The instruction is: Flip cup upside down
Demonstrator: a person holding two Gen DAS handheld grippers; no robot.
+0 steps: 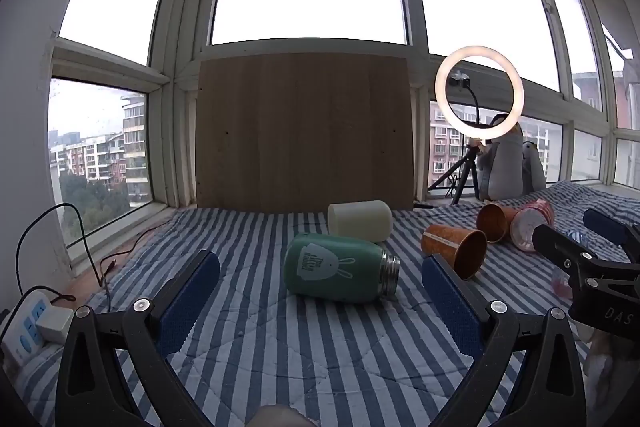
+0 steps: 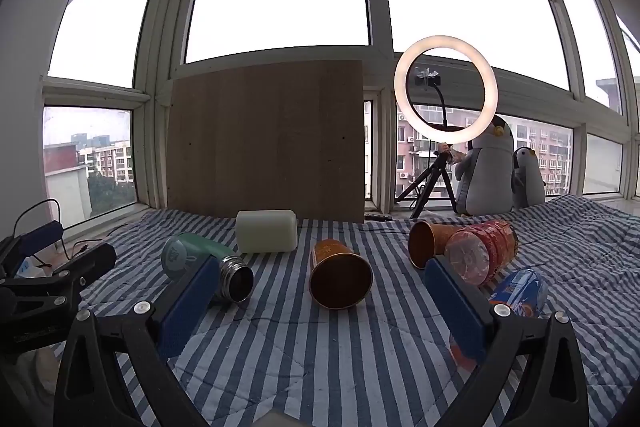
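Several cups lie on their sides on the striped cloth [image 1: 280, 347]. A green flask [image 1: 340, 269] with a steel mouth lies just ahead of my open, empty left gripper [image 1: 320, 291]; it also shows in the right wrist view [image 2: 200, 259]. A cream cup [image 1: 360, 225] lies behind it. An orange paper cup [image 2: 340, 277] lies ahead of my open, empty right gripper [image 2: 324, 291], mouth towards me. A second orange cup [image 2: 426, 243] and a red plastic-wrapped cup [image 2: 480, 253] lie to its right.
A blue and orange bottle [image 2: 520, 293] lies by my right finger. A wooden board [image 1: 304, 131] leans on the window behind. A ring light on a tripod [image 2: 446, 95] and two plush penguins [image 2: 488, 167] stand at the back right. A power strip [image 1: 28, 331] with cables lies left.
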